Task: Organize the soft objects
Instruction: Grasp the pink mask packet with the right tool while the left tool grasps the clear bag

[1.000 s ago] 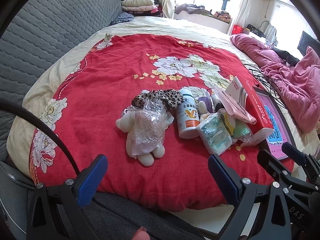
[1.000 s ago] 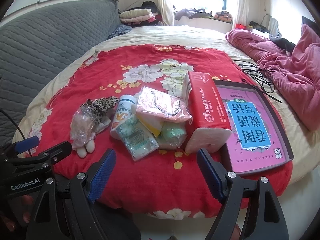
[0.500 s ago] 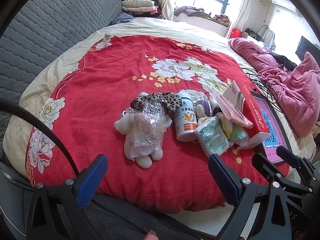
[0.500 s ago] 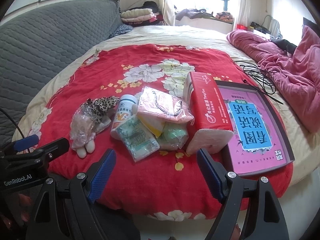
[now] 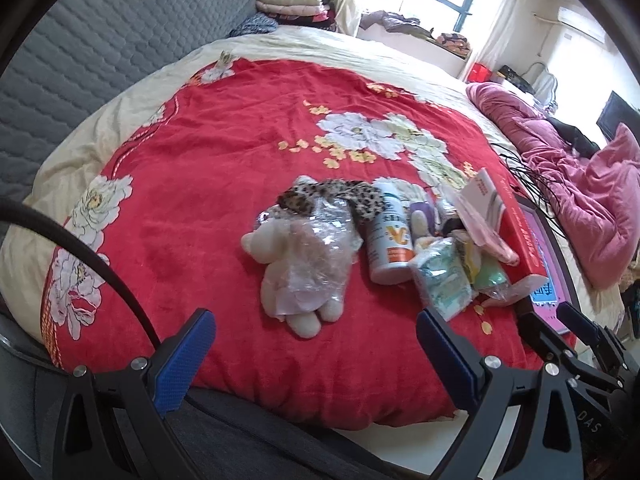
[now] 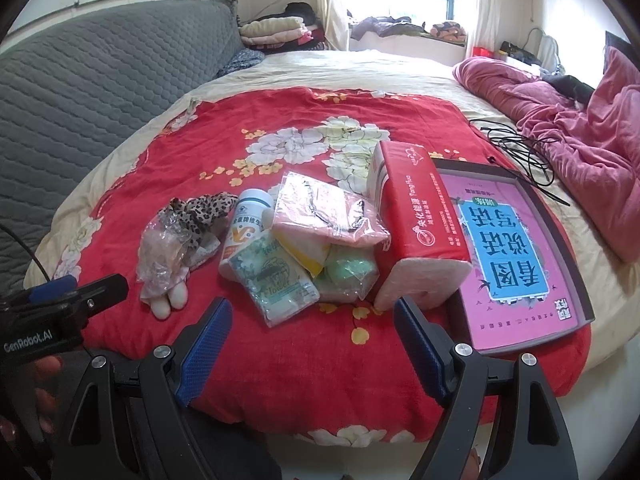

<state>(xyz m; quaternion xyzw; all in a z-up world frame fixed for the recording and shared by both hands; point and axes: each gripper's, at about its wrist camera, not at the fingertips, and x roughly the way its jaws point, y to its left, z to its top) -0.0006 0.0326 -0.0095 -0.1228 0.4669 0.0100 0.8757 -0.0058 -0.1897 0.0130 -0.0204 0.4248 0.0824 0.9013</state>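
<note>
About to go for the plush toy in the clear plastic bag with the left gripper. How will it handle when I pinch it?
The plush toy will probably squash and flop, since it lies limp on the red blanket. Its crinkled clear bag looks loose and glossy, so the left gripper, now open, may slip or catch plastic alone. It likely won't roll.

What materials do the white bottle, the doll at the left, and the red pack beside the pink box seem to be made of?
White bottle: probably hard plastic, smooth with a slight sheen and a printed label.
Doll: cream plush, matte and fuzzy, partly covered by a clear, crinkled, shiny plastic bag.
Red pack: apparently thin glossy plastic film; the open end shows soft pink layered sheets, likely tissue paper.
</note>
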